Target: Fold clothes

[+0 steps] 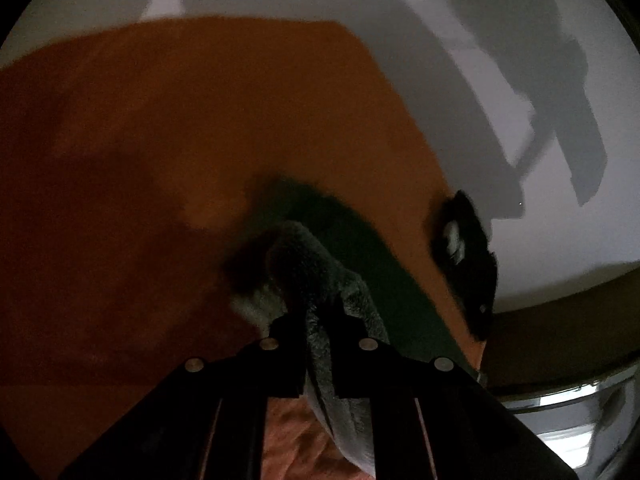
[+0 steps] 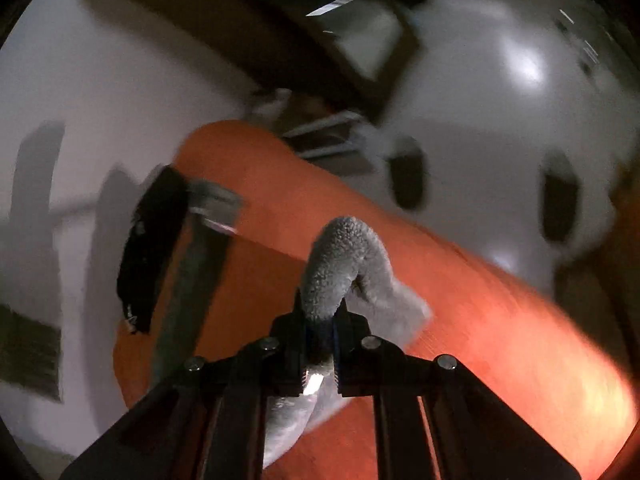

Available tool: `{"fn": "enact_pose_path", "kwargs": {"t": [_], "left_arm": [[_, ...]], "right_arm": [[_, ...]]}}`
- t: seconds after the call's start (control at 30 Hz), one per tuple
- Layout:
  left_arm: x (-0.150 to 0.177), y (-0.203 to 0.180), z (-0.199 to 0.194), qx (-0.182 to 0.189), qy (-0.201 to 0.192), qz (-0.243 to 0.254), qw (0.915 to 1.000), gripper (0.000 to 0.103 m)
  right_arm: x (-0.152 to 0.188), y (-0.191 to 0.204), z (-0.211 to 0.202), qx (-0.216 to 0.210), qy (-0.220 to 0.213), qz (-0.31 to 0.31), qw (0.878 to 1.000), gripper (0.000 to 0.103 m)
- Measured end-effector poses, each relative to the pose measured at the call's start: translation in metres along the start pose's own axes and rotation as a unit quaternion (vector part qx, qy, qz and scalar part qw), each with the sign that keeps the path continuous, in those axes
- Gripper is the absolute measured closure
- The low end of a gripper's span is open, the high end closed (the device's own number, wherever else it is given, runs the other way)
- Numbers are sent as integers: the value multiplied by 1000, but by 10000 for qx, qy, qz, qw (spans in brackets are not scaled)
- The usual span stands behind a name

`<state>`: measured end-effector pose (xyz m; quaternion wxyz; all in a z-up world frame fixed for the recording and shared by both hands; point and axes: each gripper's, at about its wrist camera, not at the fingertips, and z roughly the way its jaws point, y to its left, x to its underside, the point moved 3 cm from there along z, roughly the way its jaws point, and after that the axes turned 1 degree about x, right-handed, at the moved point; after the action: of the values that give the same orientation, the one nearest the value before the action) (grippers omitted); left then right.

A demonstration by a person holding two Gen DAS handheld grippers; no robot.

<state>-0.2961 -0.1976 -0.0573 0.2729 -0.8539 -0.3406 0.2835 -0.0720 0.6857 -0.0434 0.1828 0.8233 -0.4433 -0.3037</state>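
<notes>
Tabletop [image 1: 500, 60]: smooth, white, shadow-streaked.
Orange cloth [image 1: 200, 120]: broad, flat, matte sheet spread over the tabletop; its far end is rounded in the right wrist view.
Grey garment [image 1: 316, 264]: nubby fleece, bunched in rounded folds, lifted above the orange cloth, pinched by both tools.
Left gripper [image 1: 318, 320]: black, angled downward, jaws clamped on fleece.
Right gripper [image 2: 320, 320]: same downward tilt, jaws clamped on a fleece loop.
</notes>
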Motion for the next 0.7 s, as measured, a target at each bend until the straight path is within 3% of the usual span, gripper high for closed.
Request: {"fn": "enact_pose_path", "kwargs": {"t": [0.1, 0.2, 0.3, 0.43, 0.57, 0.67, 0.7], "left_arm": [[-46, -31, 27, -119, -150, 198, 9996, 93], [-87, -45, 72, -421, -198, 157, 9988, 93], [-116, -53, 144, -1006, -277, 115, 9945, 93], [-135, -39, 216, -1814, -205, -154, 9831, 93], [-145, -21, 260, -2305, -73, -406, 9722, 93], [-152, -9, 280, -2458, 97, -567, 9676, 92], [-156, -2, 283, -2452, 100, -714, 9668, 89]], "right_arm": [[-48, 67, 38, -100, -46, -445, 9990, 94], [-95, 134, 103, -84, -38, -717, 9974, 94], [-116, 186, 176, 144, 85, -896, 9958, 94], [-123, 228, 268, 700, 321, -873, 9932, 94], [-124, 251, 317, 1151, 282, -983, 9881, 94], [-131, 256, 338, 946, 329, -858, 9913, 91], [-133, 256, 346, 856, 404, -785, 9924, 83]]}}
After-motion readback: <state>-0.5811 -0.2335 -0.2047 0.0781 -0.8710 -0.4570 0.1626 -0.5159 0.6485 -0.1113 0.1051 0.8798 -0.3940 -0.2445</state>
